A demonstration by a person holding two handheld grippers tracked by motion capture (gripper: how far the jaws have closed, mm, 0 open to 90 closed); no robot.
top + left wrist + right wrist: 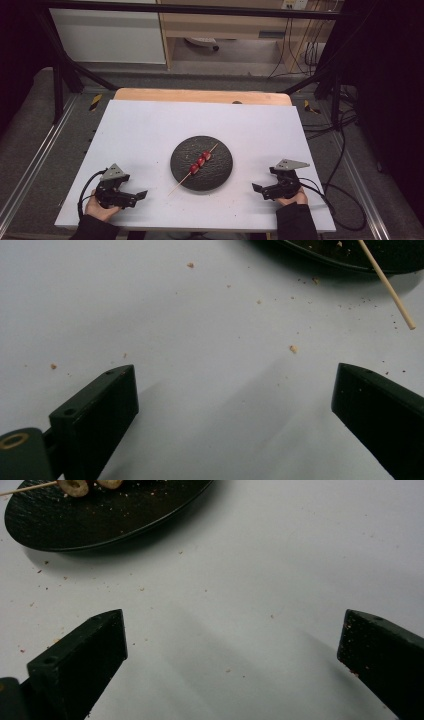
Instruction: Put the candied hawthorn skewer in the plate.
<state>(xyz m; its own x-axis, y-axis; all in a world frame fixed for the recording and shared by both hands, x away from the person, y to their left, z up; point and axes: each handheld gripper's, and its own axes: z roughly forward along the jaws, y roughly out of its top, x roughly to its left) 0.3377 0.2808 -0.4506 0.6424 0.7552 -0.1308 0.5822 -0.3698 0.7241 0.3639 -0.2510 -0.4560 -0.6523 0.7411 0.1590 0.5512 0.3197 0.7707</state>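
Observation:
A black round plate (220,172) lies in the middle of the white table top. Across it rests a wooden skewer (179,187) carrying three red pieces (200,161); its bare end sticks out over the plate's near-left rim. The skewer tip (395,300) and plate edge (320,257) appear at the top right of the left gripper view. My left gripper (137,196) rests near the front left of the table, open, holding nothing. My right gripper (260,186) rests at the front right, open and holding nothing; its view has the plate (100,522) and two skewered pieces (75,486) at top left.
Small crumbs (293,348) are scattered on the white surface near the plate. A wooden board edge (200,95) runs along the table's far side. A black frame (60,85) and cables (340,150) surround the table.

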